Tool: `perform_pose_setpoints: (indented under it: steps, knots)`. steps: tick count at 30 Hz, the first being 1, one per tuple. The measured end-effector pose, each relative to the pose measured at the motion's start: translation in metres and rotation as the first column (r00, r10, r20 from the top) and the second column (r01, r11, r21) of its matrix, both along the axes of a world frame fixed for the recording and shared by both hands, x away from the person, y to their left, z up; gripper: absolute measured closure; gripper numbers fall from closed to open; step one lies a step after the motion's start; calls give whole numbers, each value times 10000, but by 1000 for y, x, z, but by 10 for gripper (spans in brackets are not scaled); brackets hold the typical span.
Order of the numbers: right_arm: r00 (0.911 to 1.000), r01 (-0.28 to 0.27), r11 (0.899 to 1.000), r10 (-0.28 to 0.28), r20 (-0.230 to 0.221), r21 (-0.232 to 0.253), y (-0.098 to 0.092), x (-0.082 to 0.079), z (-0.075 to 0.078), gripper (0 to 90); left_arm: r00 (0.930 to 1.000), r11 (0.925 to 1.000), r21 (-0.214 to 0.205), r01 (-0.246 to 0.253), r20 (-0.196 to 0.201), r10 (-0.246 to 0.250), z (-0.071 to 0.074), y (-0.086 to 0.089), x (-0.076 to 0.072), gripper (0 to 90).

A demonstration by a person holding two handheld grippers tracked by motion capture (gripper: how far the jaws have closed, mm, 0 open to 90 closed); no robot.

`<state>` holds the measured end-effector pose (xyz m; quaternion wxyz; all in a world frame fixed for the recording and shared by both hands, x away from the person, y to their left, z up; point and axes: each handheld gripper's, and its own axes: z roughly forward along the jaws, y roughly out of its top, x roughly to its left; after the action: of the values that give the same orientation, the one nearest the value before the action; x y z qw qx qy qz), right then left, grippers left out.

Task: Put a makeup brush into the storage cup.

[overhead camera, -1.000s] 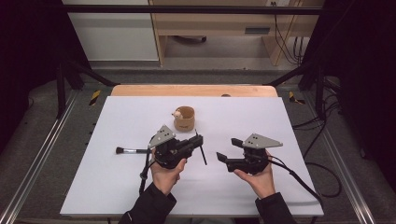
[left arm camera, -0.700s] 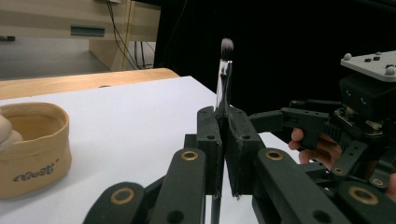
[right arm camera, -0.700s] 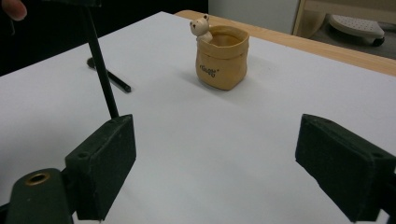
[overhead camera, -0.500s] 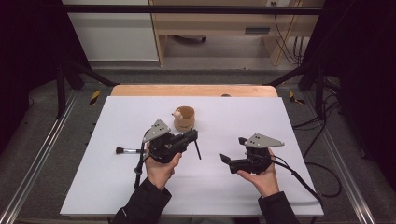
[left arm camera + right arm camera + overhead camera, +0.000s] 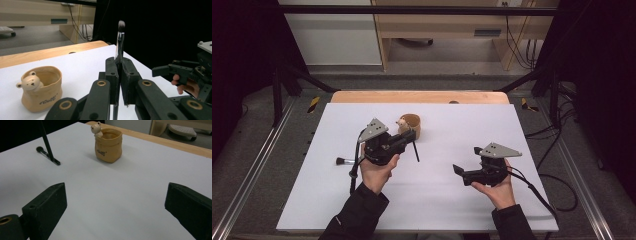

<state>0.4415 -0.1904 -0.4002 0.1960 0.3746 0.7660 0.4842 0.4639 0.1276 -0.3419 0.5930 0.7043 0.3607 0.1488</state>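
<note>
My left gripper (image 5: 411, 137) is shut on a black makeup brush (image 5: 415, 151) and is raised just beside a tan bag-shaped cup (image 5: 413, 124) with a little bear on its rim. In the left gripper view the brush (image 5: 120, 37) stands upright between the pads, bristles up, with the cup (image 5: 42, 92) to the lower left. My right gripper (image 5: 467, 161) hovers low at the right; its jaws have just been opening and nothing is between them. The right gripper view looks past the wide jaws at the cup (image 5: 108, 146) and the held brush's handle (image 5: 46, 140).
A second brush (image 5: 343, 161) lies flat on the white tabletop (image 5: 462, 120) left of my left hand; its handle (image 5: 48, 155) appears at the far left in the right gripper view. A wooden strip (image 5: 419, 96) borders the far edge. Metal rails run along both sides.
My left gripper has lifted the brush and carried it toward the cup. The right hand has stayed about where it was, and its jaws have spread wider.
</note>
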Motion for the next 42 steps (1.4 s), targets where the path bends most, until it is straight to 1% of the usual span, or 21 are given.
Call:
perform_pose_setpoints:
  steps: [5,10,15,17,19,21,22,25,31,36,42]
  knots:
    - [10000,-7,10000,7,10,8,-1,0,0,43,9999,9999,81,-127,-13,127,2,3,5,846]
    - [10000,89,9999,-89,-12,81,-6,1,-2,44,9996,9992,276,-279,104,277,6,6,12,846]
    - [9998,172,9998,-172,-27,138,-8,1,-2,44,9992,9987,346,-377,123,373,9,8,19,846]
    - [9998,174,9997,-174,-41,143,-9,1,-2,43,9990,9981,435,-432,126,427,10,9,23,846]
    - [9998,192,9997,-191,-53,135,-9,1,-3,43,9990,9982,408,-438,100,434,10,9,26,846]
    - [9998,211,9997,-210,-56,150,-10,1,-3,43,9986,9978,428,-497,193,489,11,8,29,846]
    - [9997,226,9997,-225,-48,130,-10,1,-3,43,9988,9975,519,-471,184,462,12,8,30,846]
    - [9996,263,9995,-262,-37,181,-11,1,-3,45,9982,9966,582,-576,212,564,13,7,34,846]
    - [9996,280,9995,-280,-54,114,-11,1,-4,45,9981,9958,698,-585,246,569,15,5,42,846]
    - [9996,291,9994,-291,-20,165,-12,1,-3,45,9974,9939,878,-675,325,649,19,3,50,846]
    - [9996,285,9994,-285,2,185,-12,1,-3,45,9961,9894,1189,-831,403,789,21,0,59,846]
